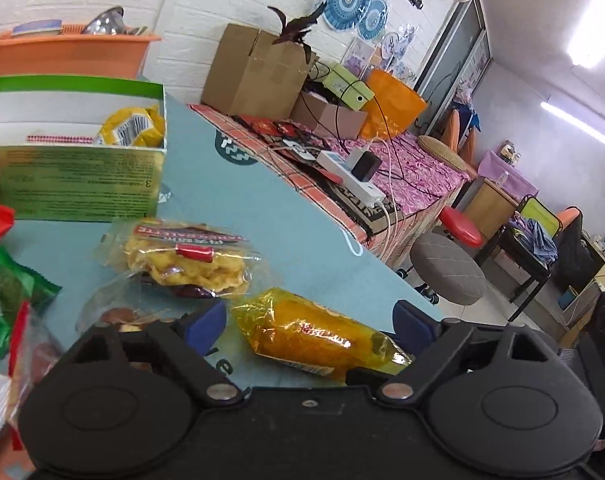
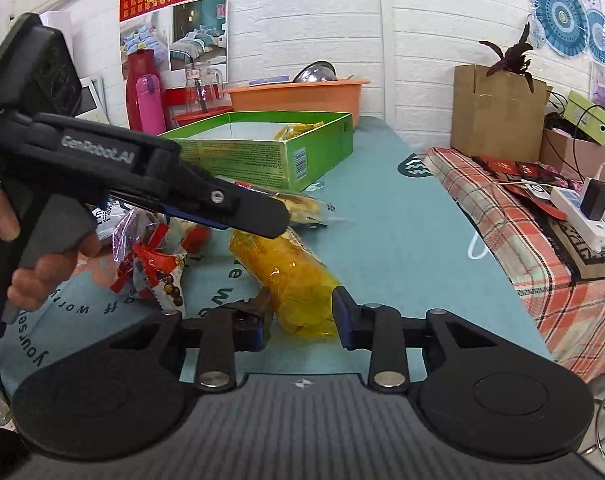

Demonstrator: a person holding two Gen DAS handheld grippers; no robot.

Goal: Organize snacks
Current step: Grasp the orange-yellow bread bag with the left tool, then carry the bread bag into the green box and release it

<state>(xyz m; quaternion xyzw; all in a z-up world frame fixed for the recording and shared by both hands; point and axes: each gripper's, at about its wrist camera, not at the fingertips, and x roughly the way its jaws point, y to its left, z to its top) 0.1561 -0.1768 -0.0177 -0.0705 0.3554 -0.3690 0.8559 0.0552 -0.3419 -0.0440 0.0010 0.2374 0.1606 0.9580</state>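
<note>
Your right gripper (image 2: 300, 320) straddles the near end of the yellow snack pack (image 2: 290, 276), pads at its sides; whether they press yet, you cannot tell. Your left gripper (image 1: 310, 320) hangs open over the pack. Beyond, the green box (image 2: 278, 148) waits, likely the destination.

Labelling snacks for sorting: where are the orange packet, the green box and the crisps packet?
orange packet (image 2: 290, 276): right wrist view, wrapper middle.
green box (image 2: 262, 162): right wrist view, front wall.
crisps packet (image 1: 190, 264): left wrist view, middle of the bag.
</note>
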